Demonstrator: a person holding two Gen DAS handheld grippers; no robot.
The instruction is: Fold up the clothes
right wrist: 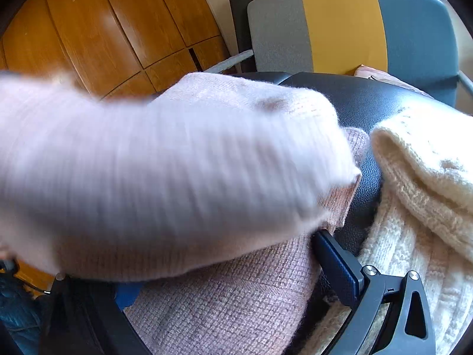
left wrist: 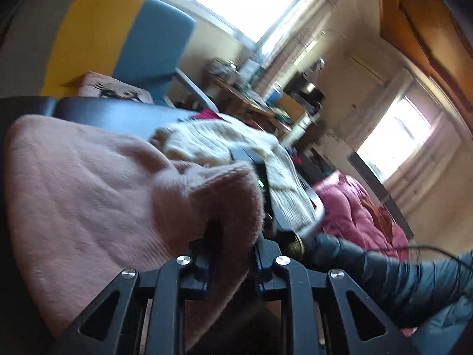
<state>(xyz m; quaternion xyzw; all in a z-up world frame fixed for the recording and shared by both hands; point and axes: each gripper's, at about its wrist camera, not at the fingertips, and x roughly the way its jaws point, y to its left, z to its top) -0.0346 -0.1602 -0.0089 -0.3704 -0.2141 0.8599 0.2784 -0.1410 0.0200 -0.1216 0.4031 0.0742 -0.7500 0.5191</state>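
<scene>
A pink knit sweater (left wrist: 74, 183) lies spread on a black padded surface (left wrist: 118, 112). My left gripper (left wrist: 232, 248) is shut on a bunched fold of it, and the cloth fills the gap between the fingers. In the right wrist view a blurred, lifted flap of the pink sweater (right wrist: 147, 162) crosses the picture above the flat part. My right gripper (right wrist: 230, 278) stands wide open over that flat part. Its right blue pad (right wrist: 337, 263) shows at the cloth's edge, while the left one is mostly hidden. From the left wrist view the right gripper's body (left wrist: 263, 183) rests on the sweaters.
A cream cable-knit sweater (right wrist: 414, 207) lies heaped right of the pink one. Behind stands a chair with a grey, yellow and blue back (right wrist: 343, 26), with a folded pink garment (left wrist: 112, 88) on its seat. A wooden wardrobe (right wrist: 103, 29), magenta quilt (left wrist: 354, 207) and cluttered desk (left wrist: 245, 97) surround.
</scene>
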